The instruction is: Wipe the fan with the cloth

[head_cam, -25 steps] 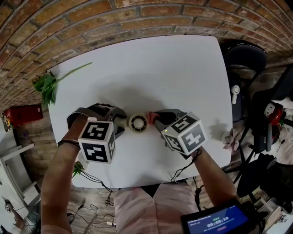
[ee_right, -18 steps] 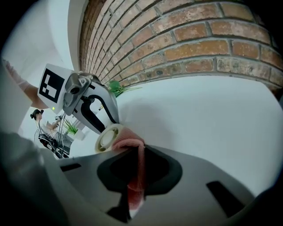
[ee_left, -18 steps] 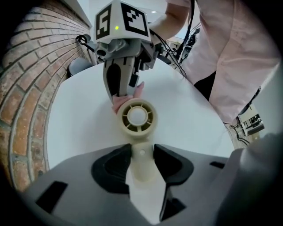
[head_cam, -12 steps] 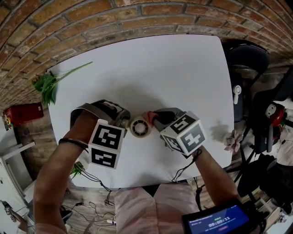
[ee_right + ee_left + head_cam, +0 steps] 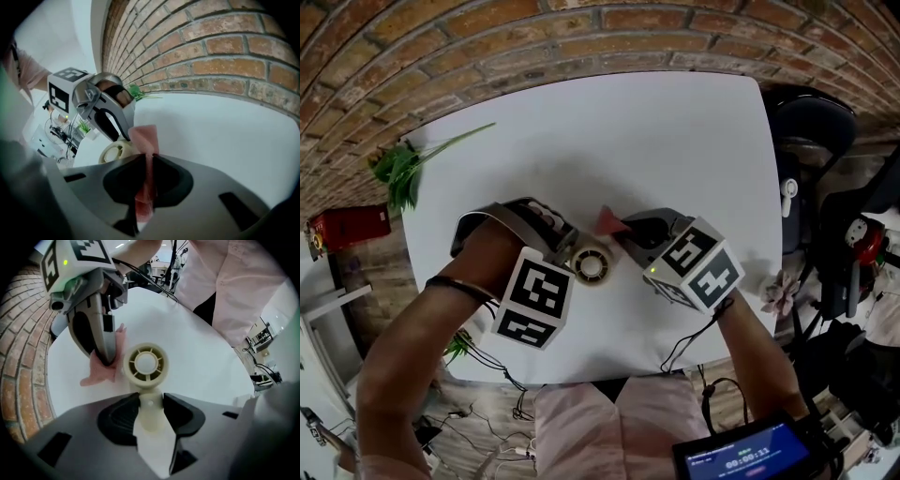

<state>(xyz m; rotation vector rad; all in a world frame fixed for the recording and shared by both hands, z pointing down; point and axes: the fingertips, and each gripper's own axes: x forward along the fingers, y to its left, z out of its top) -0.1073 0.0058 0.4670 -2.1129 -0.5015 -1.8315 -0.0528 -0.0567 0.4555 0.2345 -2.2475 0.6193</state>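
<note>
A small cream fan (image 5: 592, 265) with a round grille lies on the white table (image 5: 609, 141). My left gripper (image 5: 150, 401) points down and is shut on the fan's handle (image 5: 150, 416); the round fan head (image 5: 146, 364) sticks out beyond the jaws. My right gripper (image 5: 149, 161) is shut on a pink cloth (image 5: 144, 138), which stands up out of its jaws. In the head view the cloth (image 5: 607, 221) sits just above and right of the fan. In the left gripper view the cloth (image 5: 101, 373) lies against the left side of the fan head, under the right gripper's fingers (image 5: 107, 352).
A green sprig (image 5: 403, 169) lies at the table's left edge, with a red box (image 5: 345, 234) on the floor beyond it. A brick wall runs behind the table. A black chair (image 5: 806, 122) and other gear stand to the right. Cables hang off the near edge.
The left gripper has rolled about its own line, its marker cube swinging right. The fan has shifted slightly right and down. The right gripper and cloth have moved a little up and right.
</note>
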